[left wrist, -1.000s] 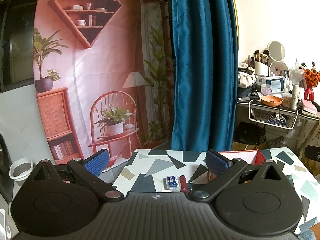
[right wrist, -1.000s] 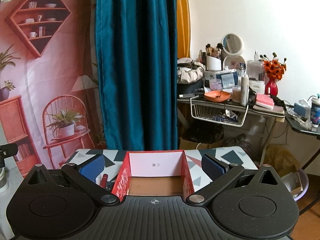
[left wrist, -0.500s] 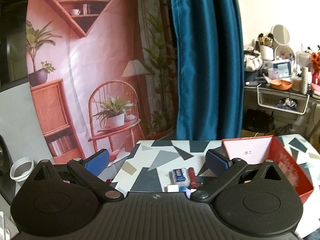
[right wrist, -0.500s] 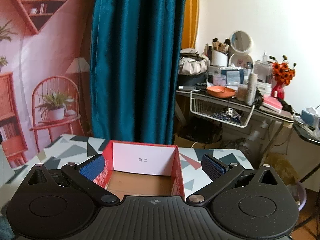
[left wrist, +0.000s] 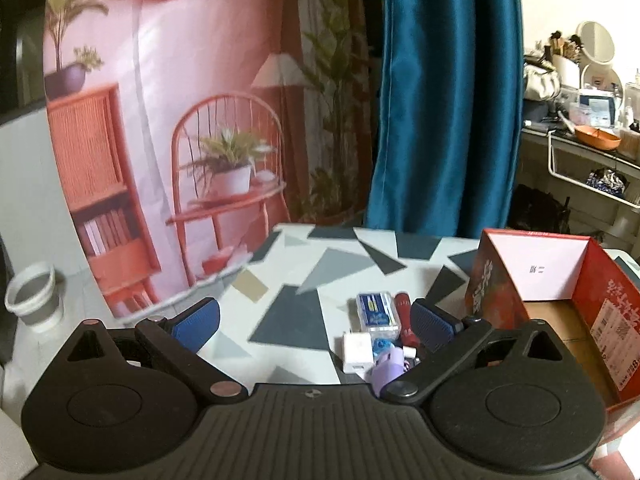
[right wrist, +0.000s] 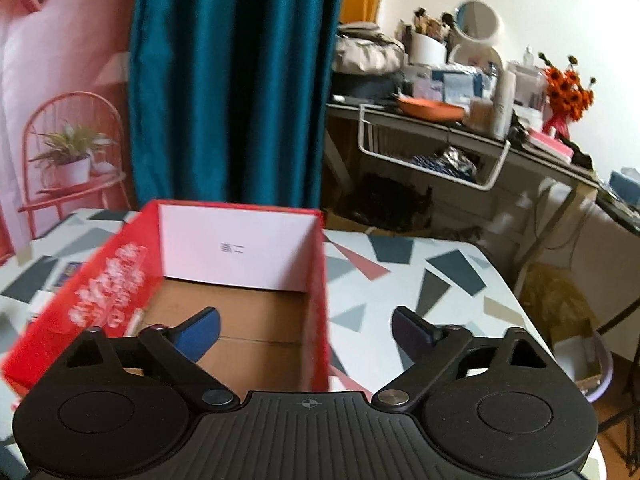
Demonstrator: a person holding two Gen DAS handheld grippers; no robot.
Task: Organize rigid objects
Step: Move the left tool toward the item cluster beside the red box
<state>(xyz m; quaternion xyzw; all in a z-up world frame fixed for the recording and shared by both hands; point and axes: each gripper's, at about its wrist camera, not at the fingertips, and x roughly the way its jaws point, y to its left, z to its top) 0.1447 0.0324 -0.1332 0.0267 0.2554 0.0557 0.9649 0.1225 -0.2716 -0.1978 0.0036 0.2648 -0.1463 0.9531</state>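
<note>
Both the left gripper (left wrist: 316, 320) and right gripper (right wrist: 306, 330) gape, holding nothing. The light, stiff white charger (left wrist: 357, 351) lies at four o'clock off the left gripper, beside the red box (left wrist: 576, 280); pinch its flat sides.

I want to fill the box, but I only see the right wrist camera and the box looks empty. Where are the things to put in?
Observer: The left wrist view shows a small pile on the table, just left of the red box. A blue-and-white packet is at the back of it.
Operator: Is anything red there?
Observer: Yes, a red tube lies right beside the packet.
Operator: Is the other tool holding something already?
Observer: No, the left tool is open and holds nothing.
</note>
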